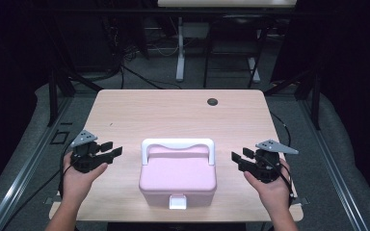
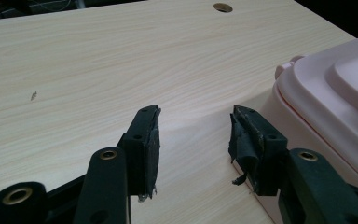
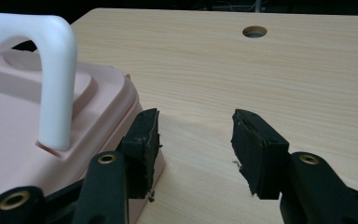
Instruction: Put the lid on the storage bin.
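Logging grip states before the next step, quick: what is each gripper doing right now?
Left gripper: open, holding nothing, left of the pink box.
Right gripper: open, holding nothing, right of the box.

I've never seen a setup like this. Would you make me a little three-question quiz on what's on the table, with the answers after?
1. True or false: the pink box has its white handle standing upright.
2. Which describes the left gripper and the right gripper? A) both clamp the handle; B) both have open jaws with nothing between them, one on each side of the box; C) one lies on the lid.
3. Fill in: on the box's front wall, nearest the person, sits a white ____.

Key: 1 true. 2 B. 3 latch.
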The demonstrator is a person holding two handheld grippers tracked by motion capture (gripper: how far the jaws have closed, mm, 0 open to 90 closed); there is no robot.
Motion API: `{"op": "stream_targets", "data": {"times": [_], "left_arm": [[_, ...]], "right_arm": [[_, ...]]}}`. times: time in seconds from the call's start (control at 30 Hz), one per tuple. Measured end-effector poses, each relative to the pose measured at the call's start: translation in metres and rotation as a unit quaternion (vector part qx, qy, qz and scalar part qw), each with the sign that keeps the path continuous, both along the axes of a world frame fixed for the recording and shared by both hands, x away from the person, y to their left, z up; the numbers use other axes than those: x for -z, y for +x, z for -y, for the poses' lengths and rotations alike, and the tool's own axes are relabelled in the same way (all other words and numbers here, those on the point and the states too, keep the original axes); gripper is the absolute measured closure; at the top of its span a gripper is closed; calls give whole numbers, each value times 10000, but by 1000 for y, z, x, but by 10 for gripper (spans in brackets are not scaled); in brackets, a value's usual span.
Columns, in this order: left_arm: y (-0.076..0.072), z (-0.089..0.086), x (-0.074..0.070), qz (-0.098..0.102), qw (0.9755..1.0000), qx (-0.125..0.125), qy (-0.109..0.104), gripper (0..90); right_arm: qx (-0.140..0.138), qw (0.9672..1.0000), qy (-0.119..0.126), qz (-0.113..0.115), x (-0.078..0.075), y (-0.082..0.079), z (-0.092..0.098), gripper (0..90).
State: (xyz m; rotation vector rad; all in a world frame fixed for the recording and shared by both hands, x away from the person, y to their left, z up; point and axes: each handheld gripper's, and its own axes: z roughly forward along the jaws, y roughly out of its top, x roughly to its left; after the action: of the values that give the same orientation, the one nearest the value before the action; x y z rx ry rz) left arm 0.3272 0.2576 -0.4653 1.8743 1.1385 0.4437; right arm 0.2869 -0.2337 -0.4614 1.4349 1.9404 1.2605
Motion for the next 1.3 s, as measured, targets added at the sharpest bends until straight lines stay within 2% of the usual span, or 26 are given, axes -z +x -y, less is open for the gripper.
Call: {"op": "stream_targets", "data": {"times": [0.3, 0.47, 0.73, 0.93, 1.03, 1.3], "left_arm": [[0, 0, 9, 39, 10000, -30, -20, 513], [0, 0, 13, -26, 10000, 18, 17, 504], [3, 2, 23, -70, 10000, 0, 46, 503], [3, 6, 29, -71, 9999, 23, 84, 503], [3, 8, 32, -121, 9998, 81, 114, 503], [4, 13, 39, -104, 9998, 95, 109, 501]], "right_arm": [[101, 9999, -21, 127, 14, -1, -1, 505], [112, 9997, -114, 168, 25, -2, -4, 502], [106, 9997, -172, 144, 36, -1, -8, 501], [143, 9998, -111, 125, 43, -1, -7, 502], [145, 9997, -160, 112, 46, 0, -8, 501], [201, 9993, -305, 79, 53, 3, -4, 501]]}}
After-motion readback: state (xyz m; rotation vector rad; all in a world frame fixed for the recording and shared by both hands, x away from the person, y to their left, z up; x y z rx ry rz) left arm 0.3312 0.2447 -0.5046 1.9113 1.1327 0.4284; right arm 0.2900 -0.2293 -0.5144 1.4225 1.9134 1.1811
